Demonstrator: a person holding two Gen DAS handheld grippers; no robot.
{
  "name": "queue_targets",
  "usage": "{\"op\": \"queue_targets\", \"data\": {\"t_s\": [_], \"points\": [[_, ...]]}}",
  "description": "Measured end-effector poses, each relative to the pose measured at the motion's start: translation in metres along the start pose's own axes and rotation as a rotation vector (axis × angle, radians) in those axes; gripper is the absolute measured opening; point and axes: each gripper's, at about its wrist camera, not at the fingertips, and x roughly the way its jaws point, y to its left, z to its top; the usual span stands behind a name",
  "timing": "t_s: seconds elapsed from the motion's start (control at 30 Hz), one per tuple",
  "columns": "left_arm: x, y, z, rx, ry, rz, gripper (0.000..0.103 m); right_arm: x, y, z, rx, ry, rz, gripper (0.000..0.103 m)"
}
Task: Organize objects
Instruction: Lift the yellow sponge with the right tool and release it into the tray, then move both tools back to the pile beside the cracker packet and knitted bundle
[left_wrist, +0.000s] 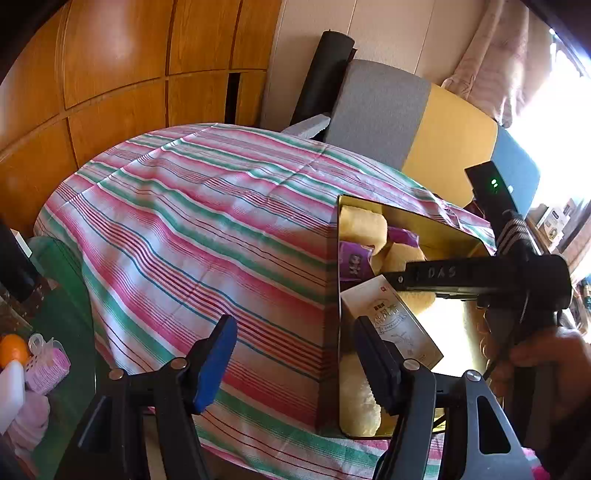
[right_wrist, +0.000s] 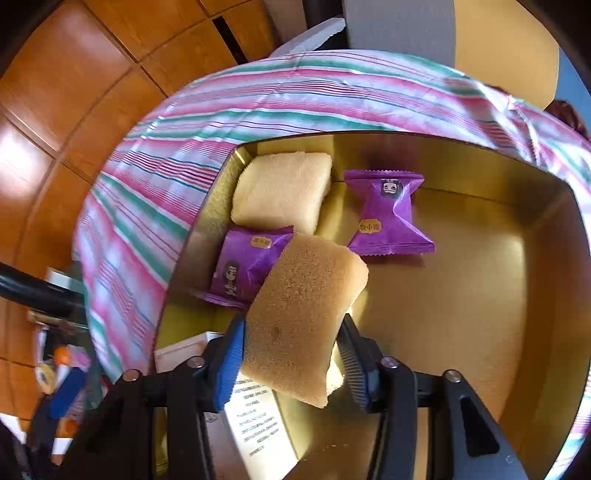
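Note:
A gold tin box (left_wrist: 454, 236) (right_wrist: 480, 280) sits on the striped tablecloth (left_wrist: 207, 221). Inside it lie a pale yellow sponge cake (right_wrist: 282, 192), two purple snack packets (right_wrist: 388, 214) (right_wrist: 247, 266) and a white printed carton (left_wrist: 391, 317) (right_wrist: 255, 424). My right gripper (right_wrist: 290, 354) is shut on a second yellow sponge cake (right_wrist: 306, 314) and holds it tilted over the box. The right gripper also shows in the left wrist view (left_wrist: 443, 277), reaching over the box. My left gripper (left_wrist: 295, 354) is open and empty, above the cloth at the box's left wall.
A wooden cabinet wall (left_wrist: 110, 74) stands behind the table. A grey and yellow chair back (left_wrist: 406, 122) is at the far side. At the left, a green glass table (left_wrist: 62, 295) carries an orange (left_wrist: 13, 349) and pink packets (left_wrist: 46, 363).

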Motion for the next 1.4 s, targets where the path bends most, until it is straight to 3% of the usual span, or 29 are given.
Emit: {"op": "queue_targets", "data": {"t_s": [0.07, 0.2, 0.27, 0.5, 0.87, 1.4], "points": [[0.000, 0.000, 0.000, -0.002, 0.003, 0.000, 0.066, 0.000, -0.004, -0.001, 0.010, 0.001, 0.022, 0.059], [-0.003, -0.001, 0.001, 0.005, -0.011, 0.003, 0.069, -0.011, -0.006, -0.008, 0.007, -0.037, 0.042, 0.076], [-0.004, -0.004, 0.001, 0.010, -0.015, 0.002, 0.069, -0.019, -0.007, -0.010, 0.012, -0.059, 0.056, 0.079], [-0.013, -0.011, 0.002, 0.034, -0.037, 0.008, 0.069, -0.042, -0.007, -0.018, 0.007, -0.123, 0.043, 0.079], [-0.026, -0.031, 0.000, 0.101, -0.065, -0.001, 0.069, -0.091, -0.021, -0.056, -0.057, -0.214, -0.046, 0.079], [-0.030, -0.081, -0.007, 0.225, -0.051, -0.048, 0.072, -0.159, -0.105, -0.116, 0.060, -0.302, -0.152, 0.079]]}}
